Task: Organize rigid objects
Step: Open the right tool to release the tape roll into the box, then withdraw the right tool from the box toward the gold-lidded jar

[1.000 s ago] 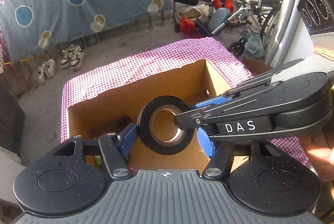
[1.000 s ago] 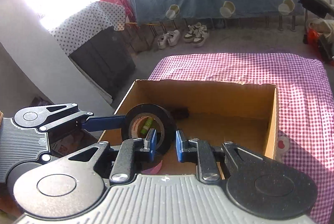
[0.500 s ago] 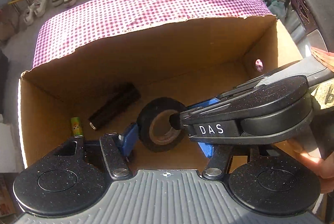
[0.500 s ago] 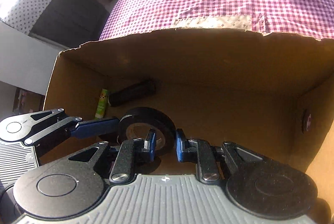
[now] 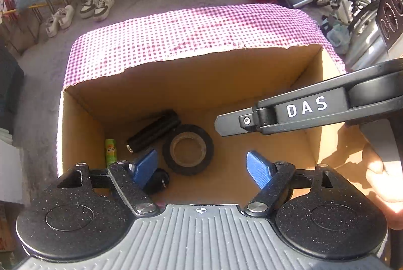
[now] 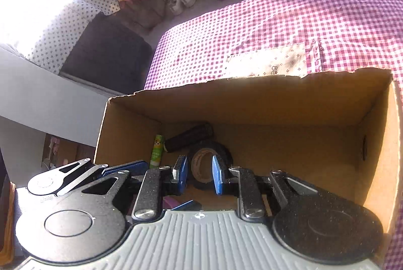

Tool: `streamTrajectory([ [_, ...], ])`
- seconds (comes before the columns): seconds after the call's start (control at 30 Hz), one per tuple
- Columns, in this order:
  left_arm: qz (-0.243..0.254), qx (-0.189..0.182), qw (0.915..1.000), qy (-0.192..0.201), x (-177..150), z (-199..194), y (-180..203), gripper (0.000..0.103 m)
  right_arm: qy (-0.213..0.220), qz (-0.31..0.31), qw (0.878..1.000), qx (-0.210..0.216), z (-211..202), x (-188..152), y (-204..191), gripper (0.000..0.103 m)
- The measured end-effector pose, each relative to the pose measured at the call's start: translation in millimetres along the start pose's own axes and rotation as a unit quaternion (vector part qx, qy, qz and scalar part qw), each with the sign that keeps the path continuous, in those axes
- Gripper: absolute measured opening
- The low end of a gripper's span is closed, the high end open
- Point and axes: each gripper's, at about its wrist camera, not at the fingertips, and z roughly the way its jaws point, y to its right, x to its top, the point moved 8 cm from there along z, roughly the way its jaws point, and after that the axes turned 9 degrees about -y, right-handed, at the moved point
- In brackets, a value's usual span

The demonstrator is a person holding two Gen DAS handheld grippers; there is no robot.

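small black object (image 5: 158, 183) half behind left claw's pad, tape roll (image 6: 201, 169) partly hidden by right claw

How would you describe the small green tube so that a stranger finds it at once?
Look inside the open brown cardboard box on the pink checked cloth. In its left corner, beside a black ribbed cylinder and a black tape roll, lies the small green tube. It is the only brightly coloured thing there.
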Motion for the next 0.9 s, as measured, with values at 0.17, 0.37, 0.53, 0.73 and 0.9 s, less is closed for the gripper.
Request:
streamTrajectory([
  [0.17,0.02,-0.013,0.9981,0.057,-19,-50,14,0.082,0.089,-0.017,0.995,0.032,-75,-48,-20,0.024],
  [0.37,0.053,-0.044,0.9888,0.132,-66,-105,32,0.097,0.21,-0.025,0.975,0.068,-134,-142,-34,0.058],
  [0.53,0.04,-0.063,0.9806,0.181,-109,-121,40,0.1,0.248,0.018,0.966,0.068,-130,-211,-17,0.059],
  [0.73,0.029,-0.099,0.9787,0.177,-151,-98,56,0.101,0.241,0.042,0.969,0.035,-110,-256,-1,0.059],
  [0.9,0.037,-0.106,0.9792,0.169,-177,-75,67,0.102,0.241,0.048,0.969,0.012,-104,-271,7,0.06],
])
